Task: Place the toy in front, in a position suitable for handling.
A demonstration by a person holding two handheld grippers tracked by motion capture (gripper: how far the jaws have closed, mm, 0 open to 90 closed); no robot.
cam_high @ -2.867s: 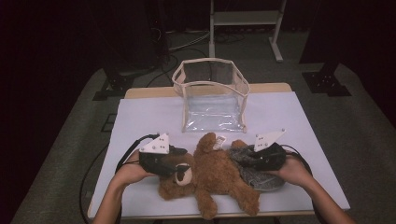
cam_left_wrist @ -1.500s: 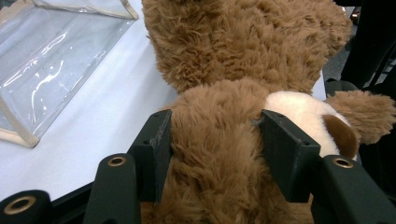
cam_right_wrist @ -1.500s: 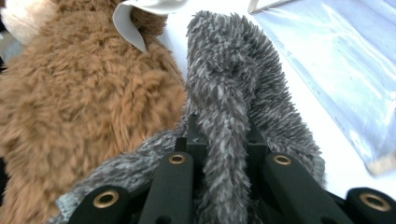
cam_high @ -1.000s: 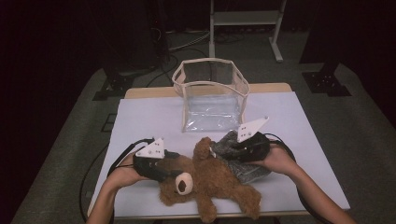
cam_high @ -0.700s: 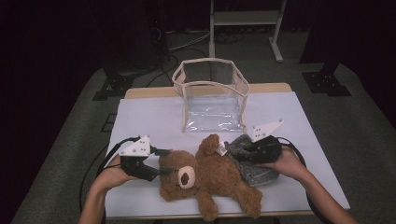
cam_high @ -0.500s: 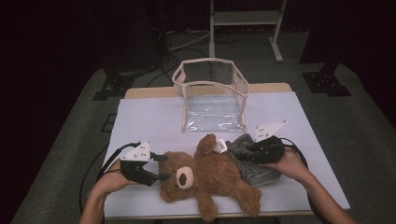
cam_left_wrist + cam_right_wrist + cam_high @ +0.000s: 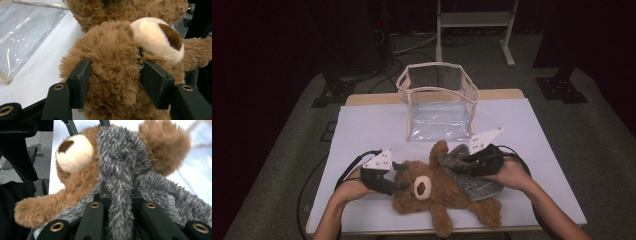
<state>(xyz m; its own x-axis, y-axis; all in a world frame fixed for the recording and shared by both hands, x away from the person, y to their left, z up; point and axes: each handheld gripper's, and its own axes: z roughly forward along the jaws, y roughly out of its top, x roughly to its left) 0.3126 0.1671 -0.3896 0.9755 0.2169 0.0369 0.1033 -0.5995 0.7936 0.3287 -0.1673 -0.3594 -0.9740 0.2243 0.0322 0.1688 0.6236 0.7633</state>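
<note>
A brown teddy bear (image 7: 437,192) lies on its back near the table's front edge, head to the left. My left gripper (image 7: 404,178) has just been closing, and its pads (image 7: 80,80) press into the fur on both sides of the bear's head (image 7: 117,57), beside the cream muzzle (image 7: 155,37). A grey furry garment (image 7: 477,185) lies over the bear's right side. My right gripper (image 7: 453,165) is shut on a fold of this grey fur (image 7: 120,157), which runs up between the black jaws over the bear's chest.
An open clear plastic bag with a cream rim (image 7: 439,105) stands behind the bear at mid table; its clear wall (image 7: 22,32) lies close to the left gripper. The white tabletop (image 7: 372,125) is bare to the left. Cables trail from both grippers.
The left gripper, which had drawn back to the left, has come in to the right onto the bear's head. The right gripper with the grey fur shifted slightly right and down.
</note>
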